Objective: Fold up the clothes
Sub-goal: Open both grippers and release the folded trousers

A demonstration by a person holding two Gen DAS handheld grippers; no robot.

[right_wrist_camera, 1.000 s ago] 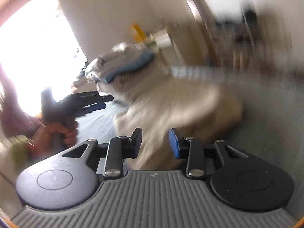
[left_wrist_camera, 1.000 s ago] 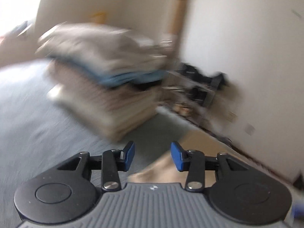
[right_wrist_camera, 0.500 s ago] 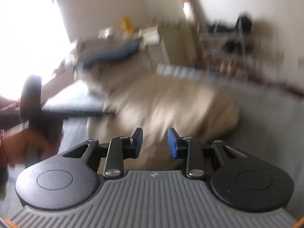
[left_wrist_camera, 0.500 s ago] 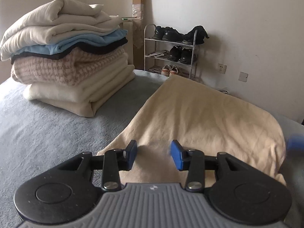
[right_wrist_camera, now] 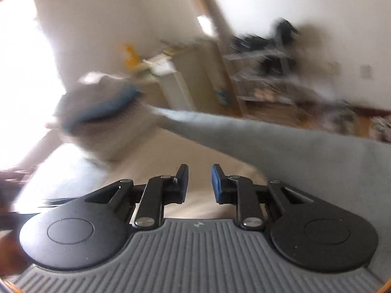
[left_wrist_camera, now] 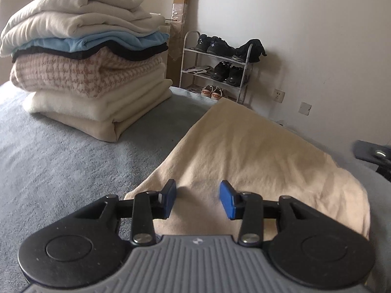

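A cream garment (left_wrist_camera: pixel 256 156) lies spread flat on the grey-blue bed cover (left_wrist_camera: pixel 61 166). My left gripper (left_wrist_camera: pixel 198 199) hovers low over the garment's near left corner. It is open, and only cloth shows below the gap between its blue pads. In the blurred right wrist view, my right gripper (right_wrist_camera: pixel 200 183) is over the garment (right_wrist_camera: pixel 171 166) near its right edge. Its jaws are closing to a narrow gap, with nothing seen pinched between them. Part of the right gripper (left_wrist_camera: pixel 374 156) shows at the far right of the left wrist view.
A tall stack of folded clothes (left_wrist_camera: pixel 85 61) stands on the bed to the left, beyond the garment. A metal shoe rack (left_wrist_camera: pixel 217 66) stands against the white wall past the bed's far edge. Grey cover (right_wrist_camera: pixel 305 158) stretches to the right.
The left gripper has sunk closer to the garment's near corner and its view has gone from blurred to sharp. The right gripper has swept sideways and its jaws have narrowed.
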